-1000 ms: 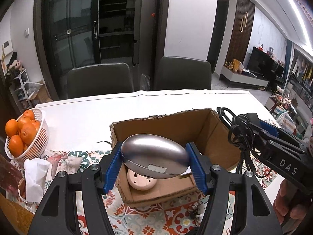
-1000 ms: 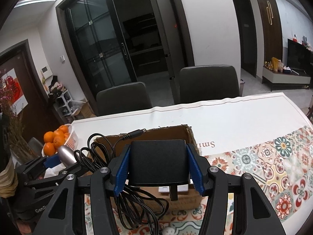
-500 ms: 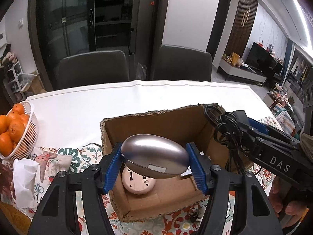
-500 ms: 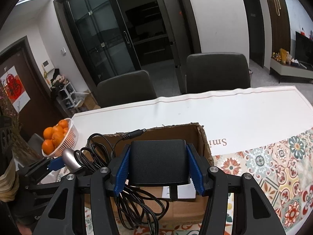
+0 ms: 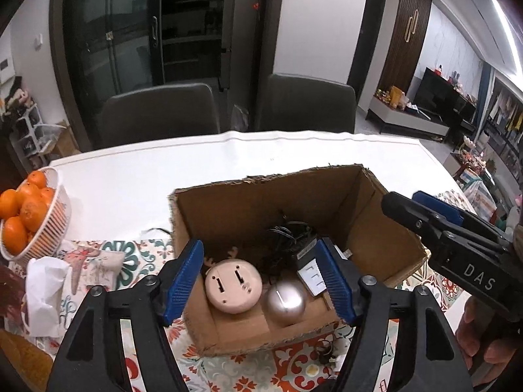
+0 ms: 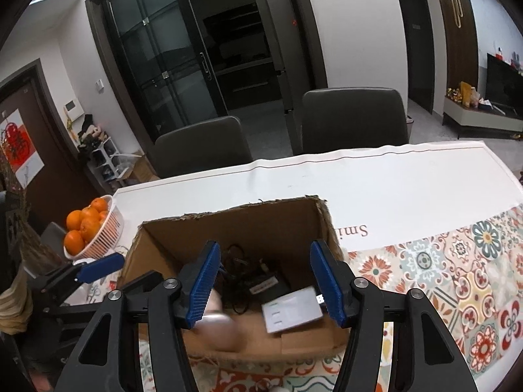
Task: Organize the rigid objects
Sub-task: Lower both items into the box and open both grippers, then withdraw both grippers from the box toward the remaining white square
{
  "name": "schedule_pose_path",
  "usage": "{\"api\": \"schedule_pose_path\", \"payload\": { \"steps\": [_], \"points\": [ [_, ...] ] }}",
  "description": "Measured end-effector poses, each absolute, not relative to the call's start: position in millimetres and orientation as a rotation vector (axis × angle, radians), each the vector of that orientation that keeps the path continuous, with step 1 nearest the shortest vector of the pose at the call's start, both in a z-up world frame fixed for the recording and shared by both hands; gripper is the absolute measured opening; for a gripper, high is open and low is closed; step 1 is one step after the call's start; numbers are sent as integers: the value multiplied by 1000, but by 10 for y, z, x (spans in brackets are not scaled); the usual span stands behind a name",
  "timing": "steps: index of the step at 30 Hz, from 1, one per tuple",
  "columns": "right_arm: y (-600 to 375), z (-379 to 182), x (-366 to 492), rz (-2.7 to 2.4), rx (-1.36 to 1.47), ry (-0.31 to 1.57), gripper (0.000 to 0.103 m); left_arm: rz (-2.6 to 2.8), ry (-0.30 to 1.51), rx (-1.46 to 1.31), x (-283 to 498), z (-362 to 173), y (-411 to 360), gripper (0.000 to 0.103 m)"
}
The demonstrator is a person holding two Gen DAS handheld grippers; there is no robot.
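1. Silver egg-shaped object (image 5: 285, 300) lies in the cardboard box (image 5: 385, 228), at 6 o'clock on its floor, touching the pink round gadget (image 5: 233, 290) at its 9 o'clock.
2. Smooth, hard and likely slippery, it should be pinched across its widest part.
3. Black adapter and cable (image 6: 258, 281) sit at 12 o'clock; stiff body, floppy cord.
4. Left tool (image 5: 260, 282) and right tool (image 6: 264, 282) hover above the box, jaws apart, empty.

Cardboard box (image 5: 376, 225) sits mid-surface (image 5: 137, 183); fruit basket (image 5: 49, 228) to its left, two chairs (image 5: 160, 114) behind. In the box: round device (image 5: 233, 290) left, metal egg (image 5: 285, 300) beside it, adapter with cable (image 5: 294, 245) behind them.
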State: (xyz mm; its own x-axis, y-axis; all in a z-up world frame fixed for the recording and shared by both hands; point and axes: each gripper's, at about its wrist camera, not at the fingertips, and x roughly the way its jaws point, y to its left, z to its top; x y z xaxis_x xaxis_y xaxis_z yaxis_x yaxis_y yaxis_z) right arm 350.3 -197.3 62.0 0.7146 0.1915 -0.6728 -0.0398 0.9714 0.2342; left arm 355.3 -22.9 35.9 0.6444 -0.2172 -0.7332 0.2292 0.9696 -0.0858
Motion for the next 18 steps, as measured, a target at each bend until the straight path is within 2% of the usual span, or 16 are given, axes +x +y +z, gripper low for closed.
{"api": "schedule_pose_path", "payload": {
  "steps": [18],
  "points": [
    [-1924, 872, 2830, 104, 169, 690, 59, -174, 737, 30, 2782, 540, -94, 70]
  ]
}}
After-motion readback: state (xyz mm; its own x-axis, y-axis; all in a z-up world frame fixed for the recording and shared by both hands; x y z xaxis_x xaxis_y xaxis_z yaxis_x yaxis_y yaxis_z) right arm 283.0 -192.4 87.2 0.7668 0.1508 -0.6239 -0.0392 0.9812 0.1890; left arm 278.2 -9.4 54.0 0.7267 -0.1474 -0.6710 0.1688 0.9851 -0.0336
